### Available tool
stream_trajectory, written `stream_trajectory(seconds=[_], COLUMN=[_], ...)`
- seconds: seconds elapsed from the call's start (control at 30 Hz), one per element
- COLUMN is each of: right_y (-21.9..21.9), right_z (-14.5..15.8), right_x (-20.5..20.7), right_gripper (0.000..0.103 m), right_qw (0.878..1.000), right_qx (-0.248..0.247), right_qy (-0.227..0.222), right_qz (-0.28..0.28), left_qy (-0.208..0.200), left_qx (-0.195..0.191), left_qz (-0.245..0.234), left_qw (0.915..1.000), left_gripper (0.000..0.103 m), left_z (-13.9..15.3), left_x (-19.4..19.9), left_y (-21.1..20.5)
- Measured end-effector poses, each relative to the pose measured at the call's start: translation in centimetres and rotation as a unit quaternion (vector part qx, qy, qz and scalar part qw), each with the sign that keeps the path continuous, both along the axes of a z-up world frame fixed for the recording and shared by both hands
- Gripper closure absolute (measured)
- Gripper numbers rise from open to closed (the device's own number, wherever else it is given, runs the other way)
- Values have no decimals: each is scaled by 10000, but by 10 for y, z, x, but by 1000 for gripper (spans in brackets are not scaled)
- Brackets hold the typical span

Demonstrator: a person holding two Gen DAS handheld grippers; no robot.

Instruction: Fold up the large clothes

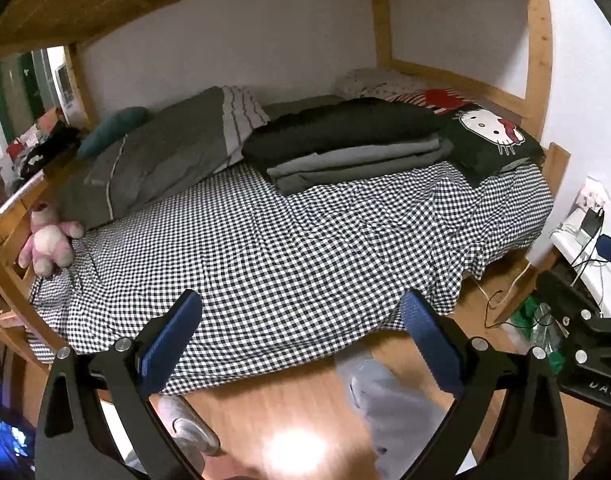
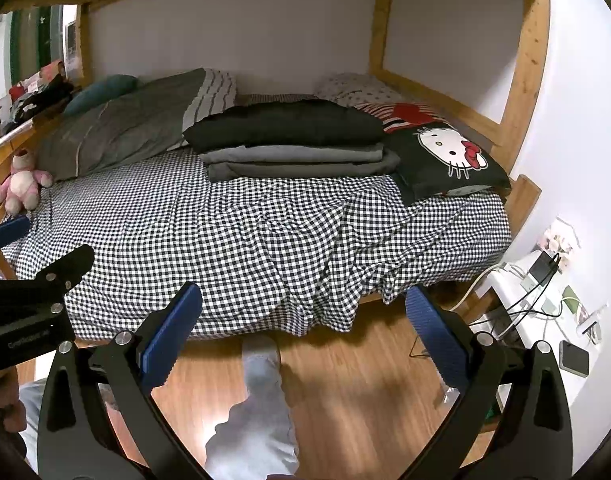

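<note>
A stack of folded clothes lies at the back of the bed: a black garment (image 1: 345, 124) (image 2: 285, 124) on top of grey ones (image 1: 361, 158) (image 2: 297, 160). The bed is covered by a black-and-white checked sheet (image 1: 265, 248) (image 2: 225, 232). My left gripper (image 1: 301, 304) is open, held over the bed's near edge, with nothing between its blue pads. My right gripper (image 2: 303, 296) is open too, also empty, above the floor in front of the bed. Each gripper shows at the edge of the other's view.
A Hello Kitty pillow (image 1: 493, 132) (image 2: 449, 152) lies right of the stack, a grey duvet (image 1: 153, 164) (image 2: 117, 128) left, a pink plush toy (image 1: 49, 240) (image 2: 21, 184) at the far left. The wooden bunk frame (image 1: 539, 60) surrounds the bed. A white side table (image 2: 545, 312) with cables stands right. A person's grey-trousered legs (image 2: 261, 400) are on the wood floor.
</note>
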State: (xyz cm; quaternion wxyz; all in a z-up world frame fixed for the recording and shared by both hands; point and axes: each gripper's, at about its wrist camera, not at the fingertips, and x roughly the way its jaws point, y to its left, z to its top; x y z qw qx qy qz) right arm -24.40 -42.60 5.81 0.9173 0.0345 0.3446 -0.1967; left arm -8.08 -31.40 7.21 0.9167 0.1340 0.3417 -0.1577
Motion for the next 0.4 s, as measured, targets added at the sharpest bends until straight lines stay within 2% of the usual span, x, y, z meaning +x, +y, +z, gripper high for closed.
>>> stream_trajectory(seconds=[0.3,0.4], right_y=[-6,-7], right_z=[0,0], right_x=[-1,-1], right_gripper=[3,3], right_qw=[10000,10000], right_qx=[45,44], right_qy=[-55,-62], right_qz=[-31,-11], left_qy=[96,181], left_qx=[66,-70], left_qz=[-68,-133], left_qw=[9999,9997], left_gripper=[4,4], left_z=[1,2], left_x=[2,0], left_y=[-2,-1])
